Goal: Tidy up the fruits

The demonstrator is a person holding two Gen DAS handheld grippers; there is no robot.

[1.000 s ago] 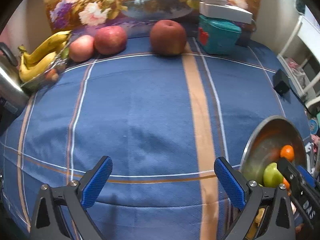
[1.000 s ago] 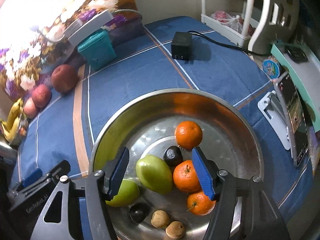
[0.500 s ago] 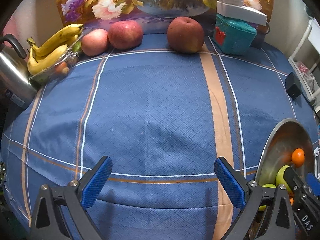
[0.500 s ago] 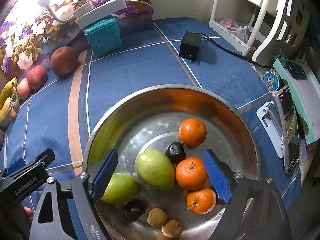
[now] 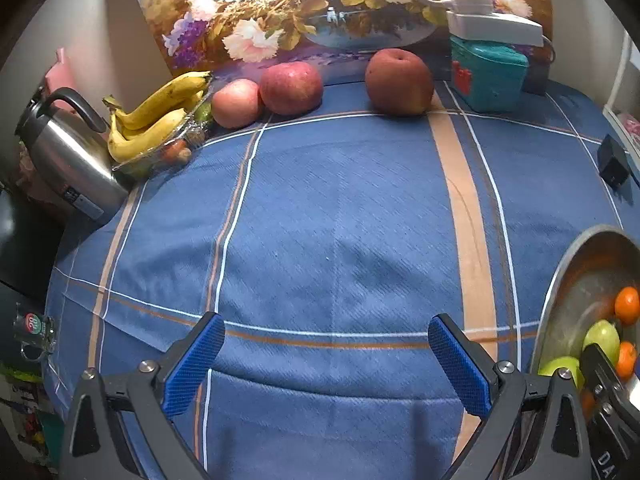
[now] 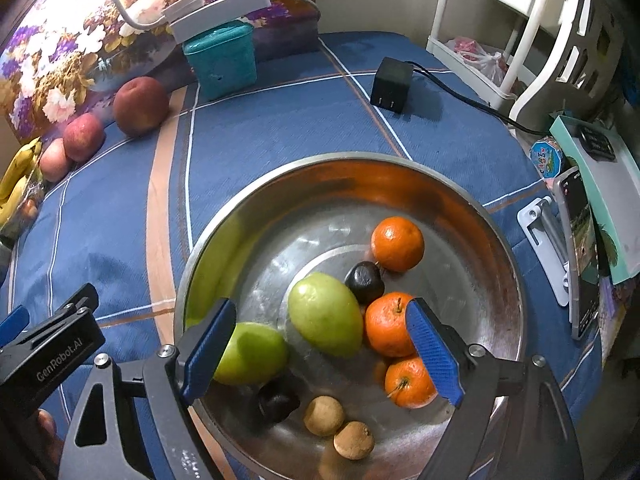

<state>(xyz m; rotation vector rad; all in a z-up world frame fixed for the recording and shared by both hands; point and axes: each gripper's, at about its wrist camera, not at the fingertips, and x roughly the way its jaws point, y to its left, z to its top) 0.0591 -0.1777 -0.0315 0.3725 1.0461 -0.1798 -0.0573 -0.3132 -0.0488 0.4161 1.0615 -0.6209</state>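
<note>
A steel bowl [image 6: 248, 216] on the blue cloth holds two green fruits [image 6: 325, 314], three oranges [image 6: 397, 243], two dark fruits and two small brown ones. My right gripper [image 6: 324, 354] hangs open and empty above the bowl. My left gripper [image 5: 326, 364] is open and empty over bare cloth, left of the bowl [image 5: 560, 280]. Three red apples stand at the table's far edge: a large dark one [image 5: 399, 82], a red one [image 5: 291, 87] and a pinkish one [image 5: 236, 103]. Bananas [image 5: 158, 118] lie on a clear tray at the far left.
A steel kettle [image 5: 68, 156] stands at the left edge. A teal box [image 5: 486, 74] with a white lamp on it sits at the back. A black adapter [image 6: 390, 84] with its cable lies at the right. A phone [image 6: 580, 248] and a white rack are beyond the right edge.
Both grippers have pulled back and risen, so more of the table shows. The right gripper's jaws have opened wider over the bowl. The fruits have not moved.
</note>
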